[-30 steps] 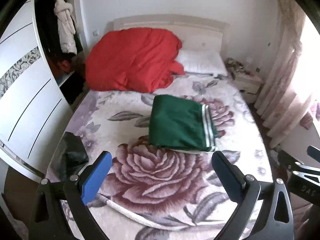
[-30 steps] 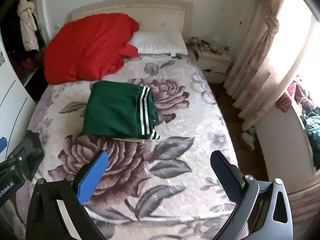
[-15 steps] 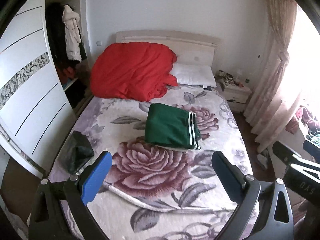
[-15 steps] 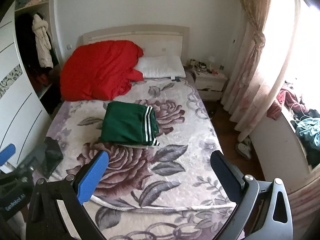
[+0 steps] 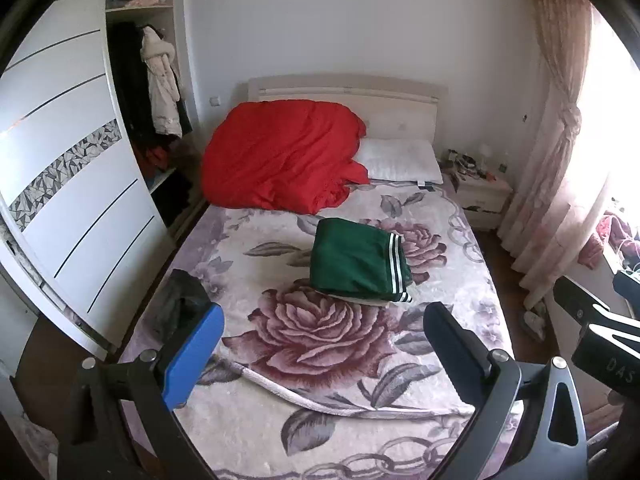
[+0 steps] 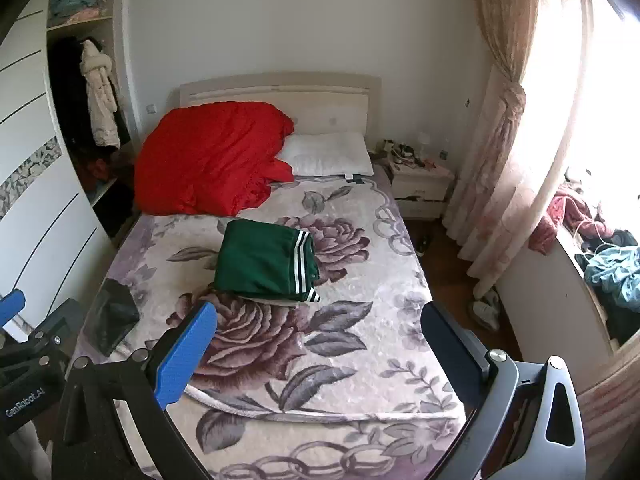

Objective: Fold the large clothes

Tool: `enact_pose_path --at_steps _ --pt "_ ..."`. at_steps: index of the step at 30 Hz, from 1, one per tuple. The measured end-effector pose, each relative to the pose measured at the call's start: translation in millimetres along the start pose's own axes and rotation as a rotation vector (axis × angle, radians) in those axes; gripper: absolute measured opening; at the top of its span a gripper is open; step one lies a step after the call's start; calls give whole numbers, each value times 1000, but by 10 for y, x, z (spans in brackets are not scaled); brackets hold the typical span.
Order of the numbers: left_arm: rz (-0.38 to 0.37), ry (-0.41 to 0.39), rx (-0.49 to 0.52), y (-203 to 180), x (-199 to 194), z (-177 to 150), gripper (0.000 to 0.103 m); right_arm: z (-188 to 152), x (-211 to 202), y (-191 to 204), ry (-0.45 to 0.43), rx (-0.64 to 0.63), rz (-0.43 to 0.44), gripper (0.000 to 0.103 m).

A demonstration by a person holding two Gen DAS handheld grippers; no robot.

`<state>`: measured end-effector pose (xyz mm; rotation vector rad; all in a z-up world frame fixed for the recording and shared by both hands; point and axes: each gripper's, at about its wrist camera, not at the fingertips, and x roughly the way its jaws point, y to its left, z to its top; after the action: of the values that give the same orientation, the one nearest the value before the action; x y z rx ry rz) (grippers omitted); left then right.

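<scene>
Fingers of the left gripper (image 5: 322, 338) and right gripper (image 6: 318, 336) hang spread and empty near the bed's foot; the green garment (image 6: 266, 266) lies folded mid-bed at twelve o'clock, seemingly finished.

Daylight is streaming through the curtained window (image 6: 560, 120) right of the bed (image 6: 360, 360); the wardrobe (image 5: 72, 200) is standing left.

both wrist cams high, foot-end, share bed (image 5: 248, 432)
</scene>
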<state>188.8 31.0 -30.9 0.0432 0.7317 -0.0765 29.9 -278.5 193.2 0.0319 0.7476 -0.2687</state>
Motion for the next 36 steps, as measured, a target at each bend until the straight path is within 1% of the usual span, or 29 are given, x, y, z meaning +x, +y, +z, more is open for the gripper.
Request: enact_pose_path --at_steps 7,10,21,31,36 --pt "16 -16 -21 48 -90 5 102 -14 -142 19 -21 -20 15 103" --pt "26 -23 -22 57 -121 2 102 34 -128 17 -30 -26 18 103" --pt "27 -36 -21 41 -180 -9 102 34 -136 -11 -38 -26 28 103" --pt "19 -57 -14 79 -253 99 102 111 -79 37 -49 -29 42 103" --pt "24 -65 -10 83 -268 99 102 118 -63 66 -48 -29 44 103"
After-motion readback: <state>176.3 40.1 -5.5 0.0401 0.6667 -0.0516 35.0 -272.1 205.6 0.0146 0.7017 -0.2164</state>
